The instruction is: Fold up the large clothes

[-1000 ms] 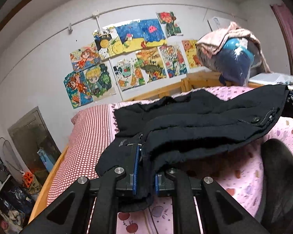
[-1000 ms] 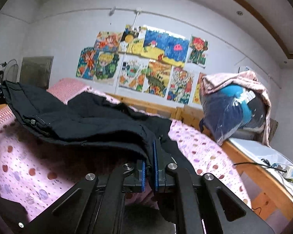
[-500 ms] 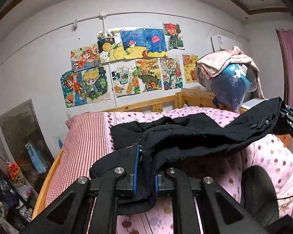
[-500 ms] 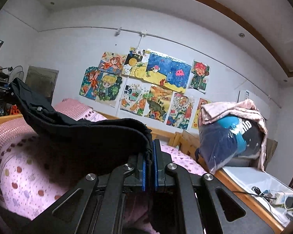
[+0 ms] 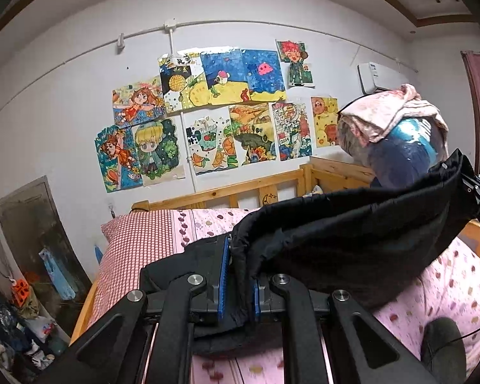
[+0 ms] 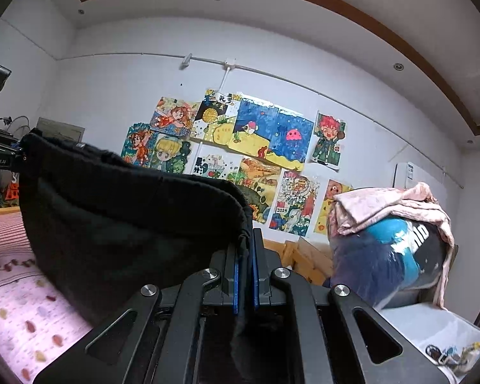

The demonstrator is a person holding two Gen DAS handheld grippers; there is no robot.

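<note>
Black padded garment (image 5: 352, 233) held aloft, pinched by left gripper (image 5: 238, 275) and right gripper (image 6: 244, 275); folding apparently barely begun.

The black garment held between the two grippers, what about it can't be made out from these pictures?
- What kind of garment it is: in both wrist views it is bunched and sagging, and no whole outline shows.
- Its lower part: in the left wrist view, hidden behind the left gripper.
- How much cloth is pinched: in the right wrist view, the right gripper covers it.
- The bed beneath: hidden by the hanging cloth.
</note>
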